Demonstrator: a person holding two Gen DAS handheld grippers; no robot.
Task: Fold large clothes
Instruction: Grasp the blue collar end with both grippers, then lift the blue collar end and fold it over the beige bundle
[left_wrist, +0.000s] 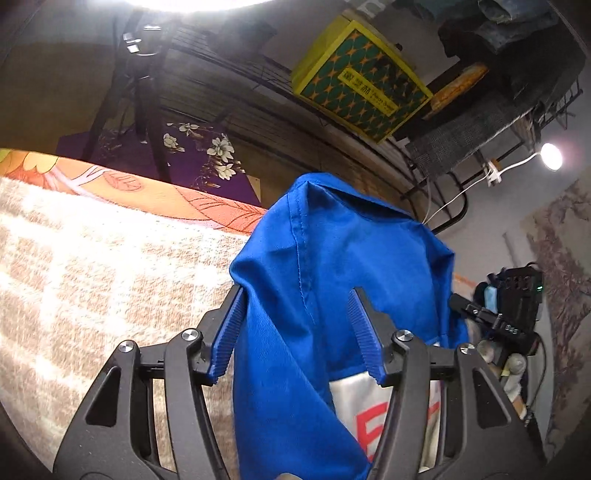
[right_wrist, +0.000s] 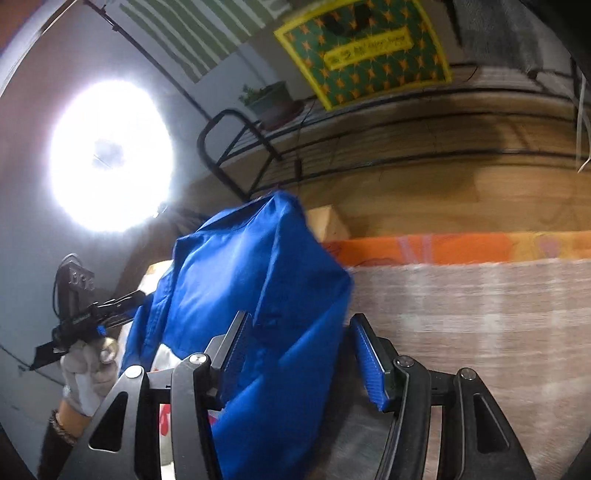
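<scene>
While slack, blue garment (left_wrist: 332, 266) drapes between left tool (left_wrist: 295, 332) pads.

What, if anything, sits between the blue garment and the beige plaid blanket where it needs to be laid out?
Nothing visible does. The blue garment hangs between the parted jaws of the left gripper and the right gripper, and the beige plaid blanket beside it shows no objects on it. The part under the cloth is hidden.

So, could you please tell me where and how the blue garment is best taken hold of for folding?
Probably grip the blue garment along its stitched seam, near the raised peak, coming from below with the left gripper. The seam is the firmest layered line, and the cloth already hangs between the open jaws. The right gripper could likewise take the opposite raised fold.
</scene>
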